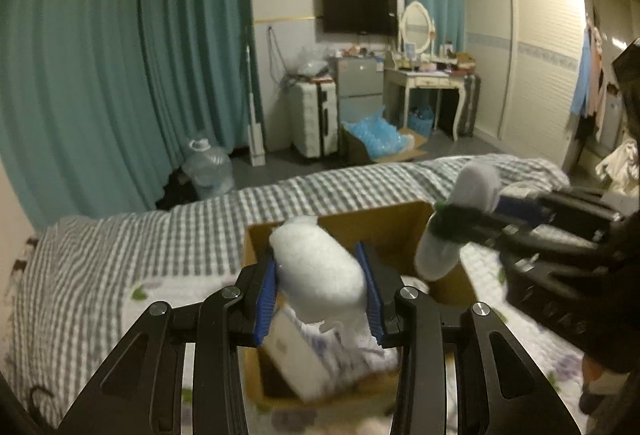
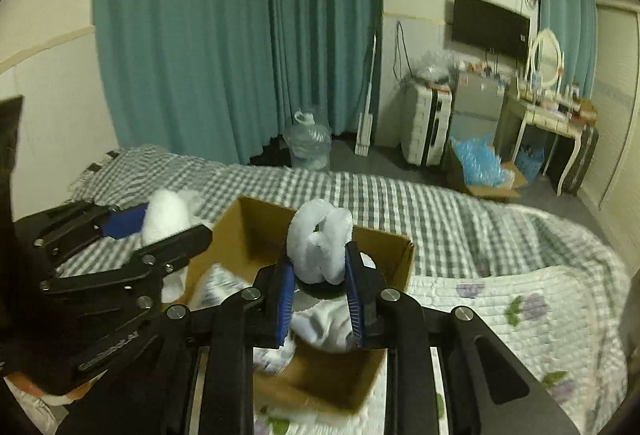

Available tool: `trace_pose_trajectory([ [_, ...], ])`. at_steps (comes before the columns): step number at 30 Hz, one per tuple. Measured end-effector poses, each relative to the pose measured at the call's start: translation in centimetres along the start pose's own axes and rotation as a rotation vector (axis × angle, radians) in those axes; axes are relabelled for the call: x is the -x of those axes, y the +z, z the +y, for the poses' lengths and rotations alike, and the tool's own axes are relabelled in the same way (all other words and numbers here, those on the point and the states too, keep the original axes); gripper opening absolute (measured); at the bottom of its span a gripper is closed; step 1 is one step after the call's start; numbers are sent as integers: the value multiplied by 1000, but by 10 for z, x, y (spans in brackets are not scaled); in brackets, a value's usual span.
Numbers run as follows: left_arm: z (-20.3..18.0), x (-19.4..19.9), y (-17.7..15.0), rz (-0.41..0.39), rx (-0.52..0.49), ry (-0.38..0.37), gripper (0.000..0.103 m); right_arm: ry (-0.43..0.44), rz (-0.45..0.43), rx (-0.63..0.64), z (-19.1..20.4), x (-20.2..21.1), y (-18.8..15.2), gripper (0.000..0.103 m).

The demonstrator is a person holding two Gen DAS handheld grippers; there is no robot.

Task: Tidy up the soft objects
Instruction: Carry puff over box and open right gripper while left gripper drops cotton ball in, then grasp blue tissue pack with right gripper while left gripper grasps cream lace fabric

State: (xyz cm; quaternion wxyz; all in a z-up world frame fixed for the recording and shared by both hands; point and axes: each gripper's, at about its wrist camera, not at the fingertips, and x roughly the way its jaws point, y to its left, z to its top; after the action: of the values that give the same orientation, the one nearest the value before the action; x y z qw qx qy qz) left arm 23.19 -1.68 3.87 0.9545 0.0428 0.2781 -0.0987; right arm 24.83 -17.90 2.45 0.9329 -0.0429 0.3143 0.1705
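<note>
White fluffy stuffing lump (image 1: 320, 267): clamped between the blue pads of the left gripper (image 1: 322, 295), held above the open brown cardboard box (image 1: 400, 231); in the right wrist view it shows at (image 2: 166, 211).
Pale looped plush piece with a dark green band (image 2: 320, 247): pinched by the right gripper (image 2: 320, 299), also above the box mouth; seen from the left camera at (image 1: 460, 219).
Box contents: white crumpled cloth (image 2: 324, 327) and a pale packet with print (image 1: 296, 359) already lie inside.
Progress, as I judge it: partly done; some soft things are in, two more are in the air and not yet dropped. Whether more remain outside the box cannot be told.
Box position: it sits on the white quilted floral blanket (image 2: 520, 307), which lies over the grey-checked bed cover (image 1: 120, 247).
Edges: the far wall of the box rises just behind both held pieces; its right corner (image 2: 410, 243) is near the right gripper's fingers.
Open room: the box mouth is wide and uncovered. The two grippers are close to each other over it, so lowering both together risks a bump. The bed around the box is flat.
</note>
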Motion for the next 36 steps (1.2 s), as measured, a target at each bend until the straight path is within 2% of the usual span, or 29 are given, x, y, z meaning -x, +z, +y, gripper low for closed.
trace_pose_trajectory([
  [4,1,-52,3,25,-6,-8,39,-11,44,-14,-19,-54,-7,23],
  [8,0,-85,1,43,-31,9,39,-14,56,-38,-35,-83,-15,23],
  [9,1,-96,0,75,-33,13,42,-20,59,-41,-39,-87,-16,23],
  [10,0,-101,-3,91,-26,14,50,-31,52,-51,-42,-91,-17,23],
  [11,2,-107,-5,103,-16,16,52,-32,49,-59,-45,-92,-18,25],
  [12,4,-112,-7,112,-11,27,60,-30,49,-66,-47,-93,-18,29],
  [13,4,-114,-7,120,-9,35,69,-32,49,-74,-48,-93,-17,46],
  [14,4,-115,-7,122,-7,36,71,-41,40,-77,-49,-90,-17,63],
  [16,5,-114,-6,123,-3,40,79,-55,11,-92,-51,-79,-14,73],
  [22,15,-84,3,84,18,98,79,-98,-43,-118,-52,-26,1,86],
  [25,24,-53,12,54,38,89,79,-122,-73,-102,-48,15,11,92],
  [28,26,-9,20,-13,35,106,79,-132,-99,-64,-35,59,20,95],
  [33,27,80,30,-140,89,94,81,-165,-208,-8,-4,143,33,98],
  [35,25,110,32,-189,96,104,92,-168,-238,5,8,170,37,99],
  [36,23,123,32,-211,96,111,94,-173,-255,13,15,187,36,99],
])
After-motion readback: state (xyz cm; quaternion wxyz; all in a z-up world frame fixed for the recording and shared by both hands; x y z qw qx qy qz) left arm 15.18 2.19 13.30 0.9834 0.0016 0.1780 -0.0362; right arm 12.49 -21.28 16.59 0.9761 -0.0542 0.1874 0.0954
